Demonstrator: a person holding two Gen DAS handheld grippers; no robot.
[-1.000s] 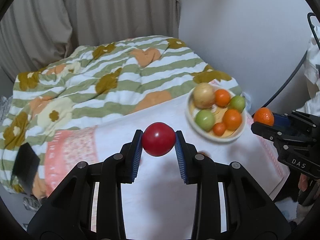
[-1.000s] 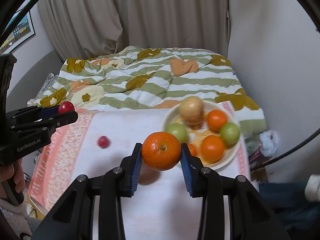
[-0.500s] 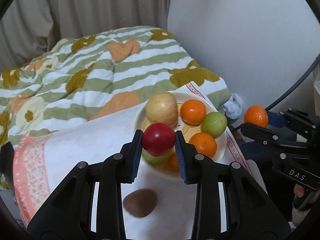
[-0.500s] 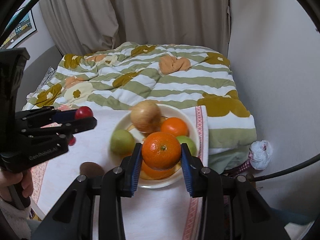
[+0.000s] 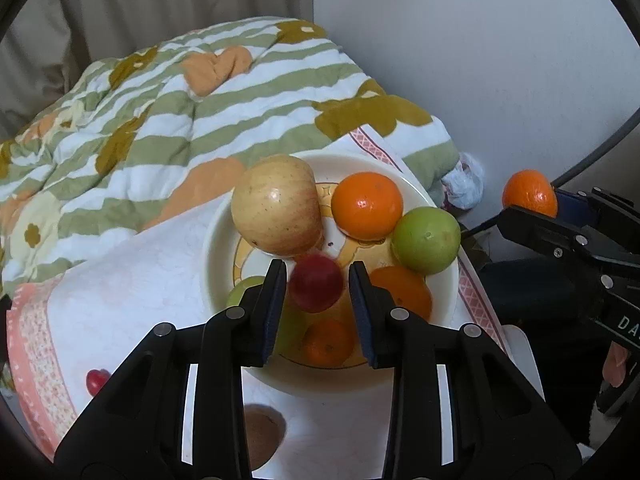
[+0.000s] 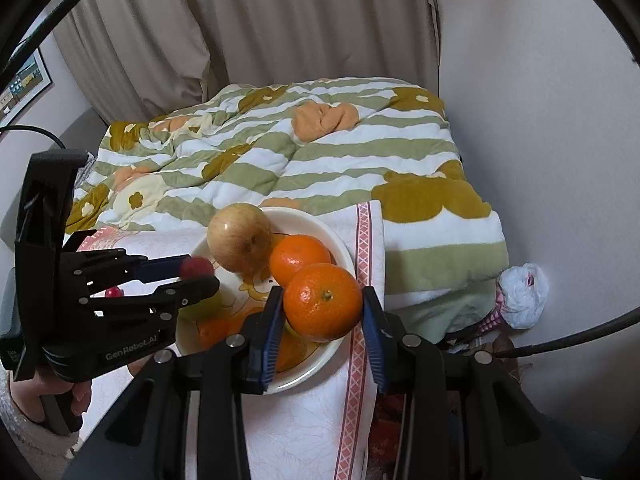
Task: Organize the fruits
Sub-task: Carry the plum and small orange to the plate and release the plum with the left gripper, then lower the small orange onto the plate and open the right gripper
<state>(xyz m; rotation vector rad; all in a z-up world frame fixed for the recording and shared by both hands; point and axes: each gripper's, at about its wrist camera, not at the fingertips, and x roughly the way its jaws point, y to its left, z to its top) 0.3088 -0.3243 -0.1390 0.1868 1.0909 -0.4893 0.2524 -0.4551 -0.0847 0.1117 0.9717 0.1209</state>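
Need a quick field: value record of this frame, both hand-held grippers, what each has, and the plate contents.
left hand-held gripper: open, red fruit blurred between the fingers, gaps both sides, over the plate
right hand-held gripper: shut on held orange, at the plate's near right rim
plate: cream, on white cloth
plate contents: yellow apple, green fruit, several oranges
off plate: small red fruit on the cloth, left
background: striped quilt

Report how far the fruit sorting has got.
Done: an apple, oranges and green fruit already lie in the plate. In hand: the left gripper has opened over it around a red fruit; the right gripper holds an orange. Left: a small red fruit on the cloth.
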